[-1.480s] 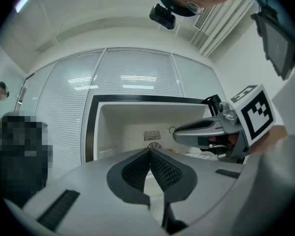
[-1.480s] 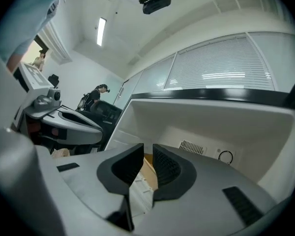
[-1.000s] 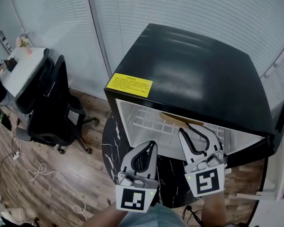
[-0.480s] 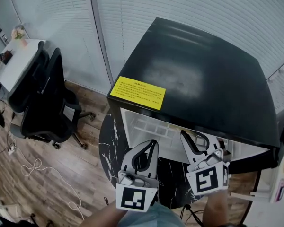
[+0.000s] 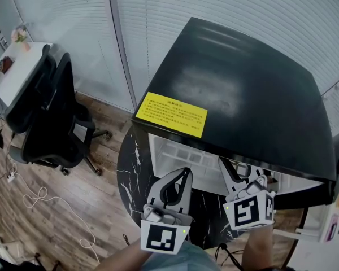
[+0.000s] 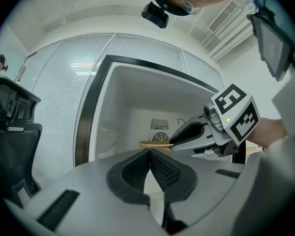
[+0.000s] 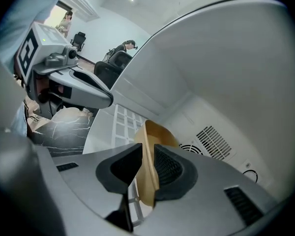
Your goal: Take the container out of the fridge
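Observation:
The black fridge stands open, its white inside facing me. A tan container sits in the fridge on the white wire shelf. My right gripper is shut on the container's thin rim, one pad on each side of the wall. In the head view the right gripper reaches in under the fridge's top edge. My left gripper hangs just outside the opening, shut and holding nothing; its pads meet in the left gripper view. The container's rim shows there beside the right gripper.
A yellow label sits on the fridge top's front corner. The fridge rests on a round black marble table. A black office chair and a white desk stand at left, with a white cable on the wooden floor. Blinds cover the back wall.
The head view has moved forward over the fridge, so the top hides more of the inside and the container. Both grippers stay in nearly the same spots.

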The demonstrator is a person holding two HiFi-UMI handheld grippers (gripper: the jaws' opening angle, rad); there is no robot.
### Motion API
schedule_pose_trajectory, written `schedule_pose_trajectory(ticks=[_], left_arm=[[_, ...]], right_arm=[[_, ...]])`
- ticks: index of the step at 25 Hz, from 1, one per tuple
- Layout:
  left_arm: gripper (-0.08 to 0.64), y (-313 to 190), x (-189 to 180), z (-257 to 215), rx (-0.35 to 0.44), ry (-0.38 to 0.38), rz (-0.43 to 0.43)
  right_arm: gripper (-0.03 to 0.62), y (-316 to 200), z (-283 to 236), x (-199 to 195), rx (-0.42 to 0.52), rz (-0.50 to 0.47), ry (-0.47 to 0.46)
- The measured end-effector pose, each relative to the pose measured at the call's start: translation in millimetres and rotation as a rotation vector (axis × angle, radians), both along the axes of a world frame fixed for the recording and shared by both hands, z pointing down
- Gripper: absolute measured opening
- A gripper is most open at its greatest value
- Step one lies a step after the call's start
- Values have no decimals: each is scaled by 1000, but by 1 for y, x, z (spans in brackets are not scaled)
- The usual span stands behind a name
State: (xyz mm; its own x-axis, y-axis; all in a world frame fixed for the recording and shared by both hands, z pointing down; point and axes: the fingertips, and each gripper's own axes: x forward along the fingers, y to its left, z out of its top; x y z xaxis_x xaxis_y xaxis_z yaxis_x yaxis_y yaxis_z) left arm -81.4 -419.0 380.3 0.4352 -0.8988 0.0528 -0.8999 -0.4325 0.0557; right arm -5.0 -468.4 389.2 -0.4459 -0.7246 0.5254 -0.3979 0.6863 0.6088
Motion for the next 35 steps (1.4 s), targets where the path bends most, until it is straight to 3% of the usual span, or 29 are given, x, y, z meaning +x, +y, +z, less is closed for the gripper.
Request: schedule_pose_trajectory(ticks=[19, 35], left_arm=[[14, 1, -11, -1, 3, 4, -28], [14, 10, -9, -9, 24, -18, -40]], right_arm=[[48, 8, 11, -2, -35, -44, 111], [29, 23, 1, -4, -16, -52, 48]])
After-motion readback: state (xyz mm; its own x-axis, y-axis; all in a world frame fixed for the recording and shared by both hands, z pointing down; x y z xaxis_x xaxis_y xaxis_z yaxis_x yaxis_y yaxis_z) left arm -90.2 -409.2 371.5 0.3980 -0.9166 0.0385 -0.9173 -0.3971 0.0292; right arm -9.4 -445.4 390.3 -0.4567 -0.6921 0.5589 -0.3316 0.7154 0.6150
